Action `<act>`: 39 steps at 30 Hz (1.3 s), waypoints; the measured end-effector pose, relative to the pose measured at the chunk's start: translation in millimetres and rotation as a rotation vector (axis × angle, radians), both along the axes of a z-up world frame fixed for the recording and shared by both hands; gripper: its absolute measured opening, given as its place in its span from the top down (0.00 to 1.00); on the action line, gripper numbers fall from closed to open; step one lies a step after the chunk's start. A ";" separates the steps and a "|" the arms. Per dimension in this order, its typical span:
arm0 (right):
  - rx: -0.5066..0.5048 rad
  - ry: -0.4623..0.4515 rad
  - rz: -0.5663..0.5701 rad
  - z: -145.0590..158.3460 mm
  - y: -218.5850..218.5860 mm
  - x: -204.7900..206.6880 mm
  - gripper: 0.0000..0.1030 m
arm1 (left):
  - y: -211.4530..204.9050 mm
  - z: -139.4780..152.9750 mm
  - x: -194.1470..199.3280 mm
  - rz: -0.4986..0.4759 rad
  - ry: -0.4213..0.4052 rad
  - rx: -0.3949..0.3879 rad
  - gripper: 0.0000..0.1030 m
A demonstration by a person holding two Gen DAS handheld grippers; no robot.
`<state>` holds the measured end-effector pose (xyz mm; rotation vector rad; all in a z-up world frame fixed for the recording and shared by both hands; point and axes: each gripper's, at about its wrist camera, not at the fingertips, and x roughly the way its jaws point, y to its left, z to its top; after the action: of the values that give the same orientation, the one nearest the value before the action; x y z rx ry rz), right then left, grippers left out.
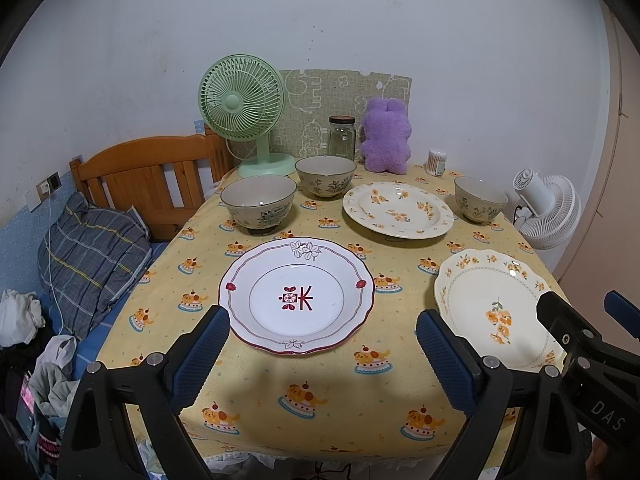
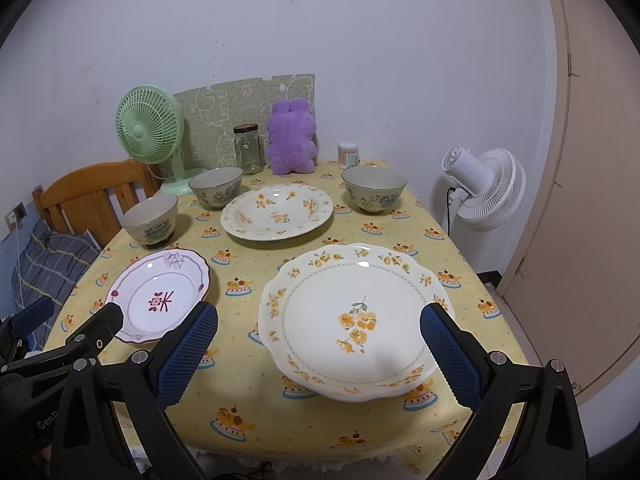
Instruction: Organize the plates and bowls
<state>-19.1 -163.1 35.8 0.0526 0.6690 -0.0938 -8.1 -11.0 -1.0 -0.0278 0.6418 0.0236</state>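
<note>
**Three plates and three bowls on the table, both grippers empty**

The dishes lie spread on the yellow tablecloth (image 1: 256, 384), none stacked. Nearest the left gripper (image 1: 320, 356) is the red-rimmed plate (image 1: 296, 296). Nearest the right gripper (image 2: 320, 354) is the cream plate (image 2: 356, 320) with orange flowers. Behind them are a deeper flowered plate (image 2: 276, 211) and three bowls: one at the left (image 1: 258, 202), one at the back (image 1: 325, 176), and one at the right (image 2: 374, 188). The jaws of both grippers stand wide apart and hold nothing.

All the pieces look like glazed ceramic, so I judge them stiff, rather heavy, smooth and easy to chip. A plate lying flat offers only its thin rim; the best hold is probably one pad under the raised edge and one on top. The wavy rims could slip in the pads. A bowl can be taken by its wall, one finger inside and one outside.

Each plate's near edge is partly covered by the gripper fingers, so the contact point is hard to judge. The undersides of all dishes are hidden. The label on the left bowl is too small to read. The front edge of the table is cut off by the gripper frames.
</note>
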 end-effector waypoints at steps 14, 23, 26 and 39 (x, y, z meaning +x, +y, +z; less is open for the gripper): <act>0.002 0.005 0.000 -1.6 0.1 0.9 0.01 | -1.4 -1.0 -2.3 -0.001 0.004 0.000 0.09; 0.000 0.020 -0.010 -5.3 5.0 3.3 0.01 | 2.7 -6.8 0.7 -0.016 0.026 0.000 0.11; -0.003 0.029 -0.017 -4.4 6.9 5.6 0.01 | 5.6 -6.6 6.1 -0.022 0.039 -0.002 0.12; 0.007 0.103 -0.128 -8.5 2.6 34.0 0.02 | -3.6 -8.0 56.2 -0.142 0.116 -0.017 0.17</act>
<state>14.9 -160.5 27.2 0.0980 0.7688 -0.2189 48.2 -14.6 -9.0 0.0031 0.7589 -0.1176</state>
